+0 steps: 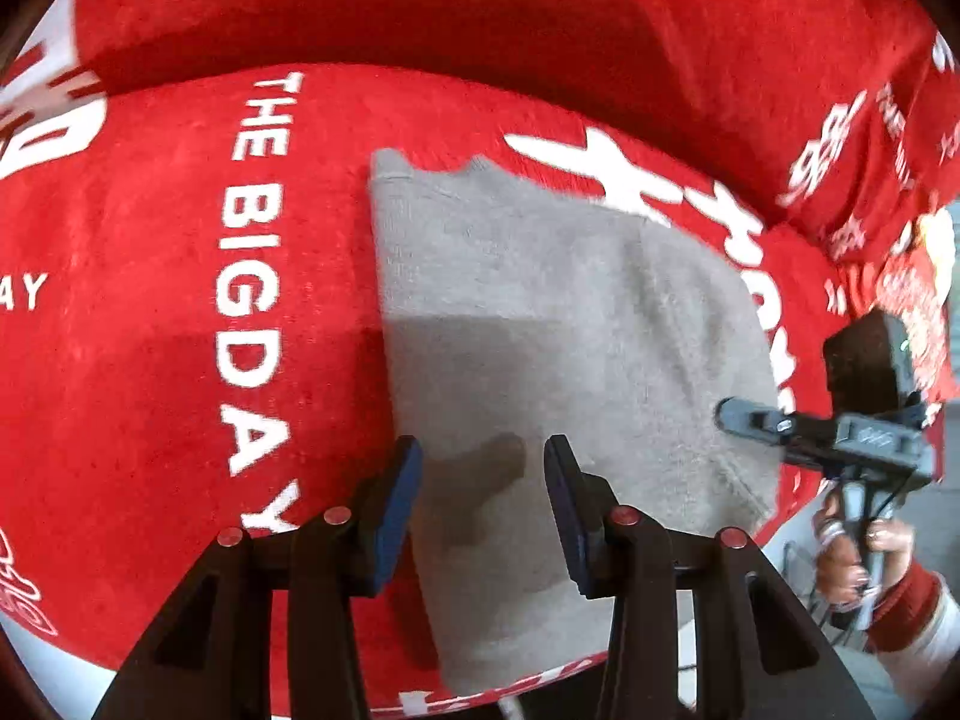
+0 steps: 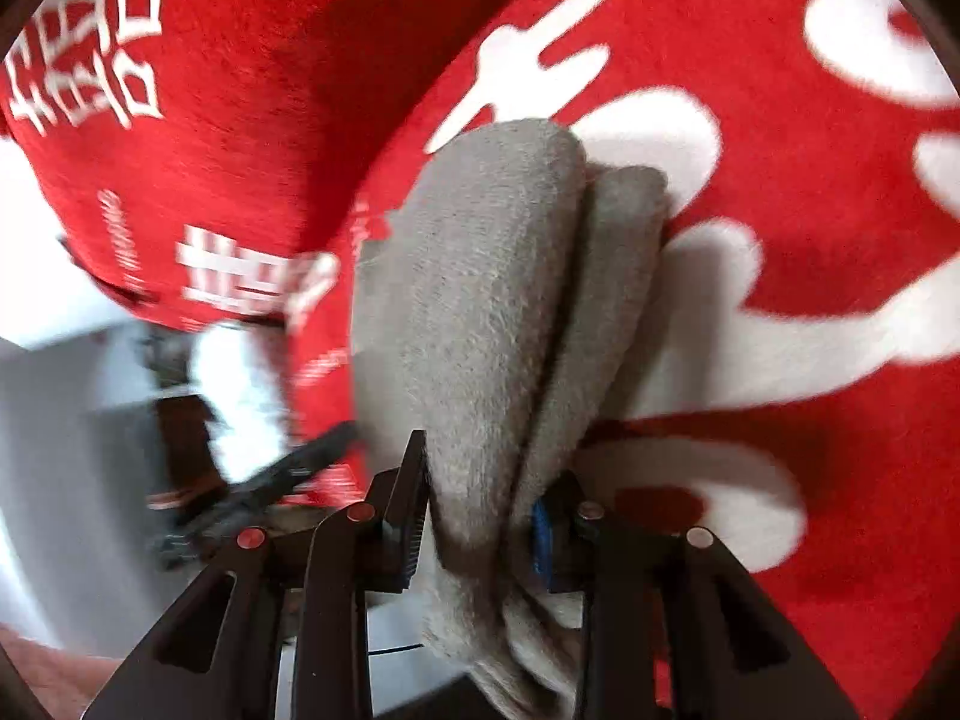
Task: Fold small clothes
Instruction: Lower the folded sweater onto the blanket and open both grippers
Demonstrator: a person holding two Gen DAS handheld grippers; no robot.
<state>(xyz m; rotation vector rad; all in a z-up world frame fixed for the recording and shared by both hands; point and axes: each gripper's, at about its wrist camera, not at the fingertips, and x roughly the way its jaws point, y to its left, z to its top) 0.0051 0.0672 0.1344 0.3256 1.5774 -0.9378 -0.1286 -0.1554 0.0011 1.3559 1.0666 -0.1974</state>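
A small grey fleece garment [image 1: 540, 312] lies on a red cloth with white lettering [image 1: 150, 300]. My left gripper [image 1: 480, 480] is open and empty, its jaws hovering over the garment's near left part. My right gripper [image 2: 480, 510] is shut on the garment's edge [image 2: 492, 324], which bunches in thick folds between its jaws. In the left wrist view the right gripper [image 1: 774, 420] reaches in from the right at the garment's right edge, held by a hand.
The red cloth [image 2: 780, 330] covers the whole surface and rises in a fold at the back [image 1: 420, 18]. Its edge drops off at the right, with grey floor [image 2: 72, 420] beyond. A dark object [image 1: 864, 354] sits at the right edge.
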